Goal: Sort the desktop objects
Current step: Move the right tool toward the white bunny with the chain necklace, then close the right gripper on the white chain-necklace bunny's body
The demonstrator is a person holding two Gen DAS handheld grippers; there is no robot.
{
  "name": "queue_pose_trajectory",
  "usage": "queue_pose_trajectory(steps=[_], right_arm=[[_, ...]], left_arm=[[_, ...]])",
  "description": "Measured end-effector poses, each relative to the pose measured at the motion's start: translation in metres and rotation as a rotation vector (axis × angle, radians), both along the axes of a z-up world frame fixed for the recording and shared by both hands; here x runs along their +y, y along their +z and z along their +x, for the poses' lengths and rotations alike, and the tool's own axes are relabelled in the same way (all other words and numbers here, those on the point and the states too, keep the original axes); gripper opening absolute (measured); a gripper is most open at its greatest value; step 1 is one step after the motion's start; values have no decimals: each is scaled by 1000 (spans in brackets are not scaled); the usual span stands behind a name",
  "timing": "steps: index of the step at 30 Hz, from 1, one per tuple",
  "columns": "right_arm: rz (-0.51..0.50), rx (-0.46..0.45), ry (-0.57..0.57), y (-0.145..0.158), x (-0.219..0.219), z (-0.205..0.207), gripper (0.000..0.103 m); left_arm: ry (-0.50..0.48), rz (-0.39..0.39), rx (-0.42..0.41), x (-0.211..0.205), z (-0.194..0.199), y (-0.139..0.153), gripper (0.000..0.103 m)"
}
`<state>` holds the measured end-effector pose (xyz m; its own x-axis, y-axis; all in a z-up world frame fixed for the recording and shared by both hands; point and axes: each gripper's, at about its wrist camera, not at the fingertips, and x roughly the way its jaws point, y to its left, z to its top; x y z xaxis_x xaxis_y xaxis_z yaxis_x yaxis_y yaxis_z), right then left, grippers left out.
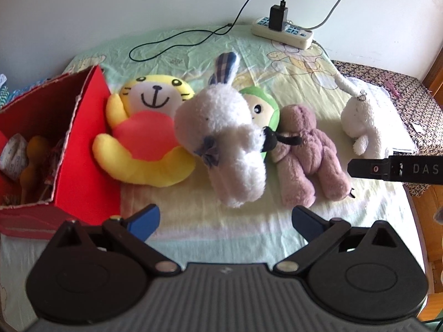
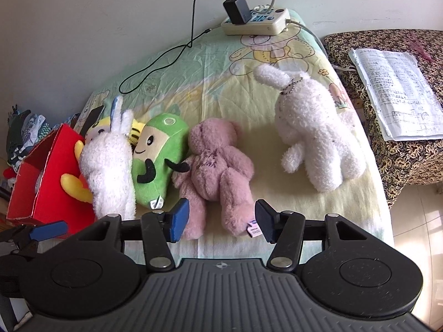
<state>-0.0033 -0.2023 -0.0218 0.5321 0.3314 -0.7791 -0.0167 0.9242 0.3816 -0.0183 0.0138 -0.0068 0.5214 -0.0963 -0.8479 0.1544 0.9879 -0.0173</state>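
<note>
Barely started sorting: five plushies still lie on the surface beside the red box (image 1: pixel 83 149). My left claw (image 1: pixel 225 218) hangs wide, released; my right claw (image 2: pixel 221 218) gapes empty over the pink bear (image 2: pixel 218 163).

A plain white wall (image 2: pixel 83 27) backs the bed; patterned brown-covered furniture (image 2: pixel 401 166) (sunlit) stands beside

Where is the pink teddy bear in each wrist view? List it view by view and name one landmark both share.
Left wrist view: the pink teddy bear lies right of centre, beside the green plush.
Right wrist view: the bear lies at centre, just ahead of the right gripper, whose jaws stand open.
Shared landmark: the power strip by the wall.
</note>
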Motion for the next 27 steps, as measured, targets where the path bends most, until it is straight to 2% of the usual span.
queue_pose_trajectory(steps=[5, 14, 20, 24, 27], right_arm=[[-6, -4, -76, -2, -25, 4, 56], [-16, -47, -136, 4, -48, 11, 56], [-58, -104, -189, 8, -78, 32, 57], [59, -76, -223, -1, -111, 58, 57], [157, -47, -282, -17, -133, 77, 58]], left_arm=[[-69, -46, -15, -15, 5, 6, 101], [-243, -62, -45, -56, 3, 17, 101], [-338, -103, -82, -96, 27, 16, 101], [-375, -116, -86, -138, 53, 4, 102], [-396, -112, -34, -164, 72, -14, 102]])
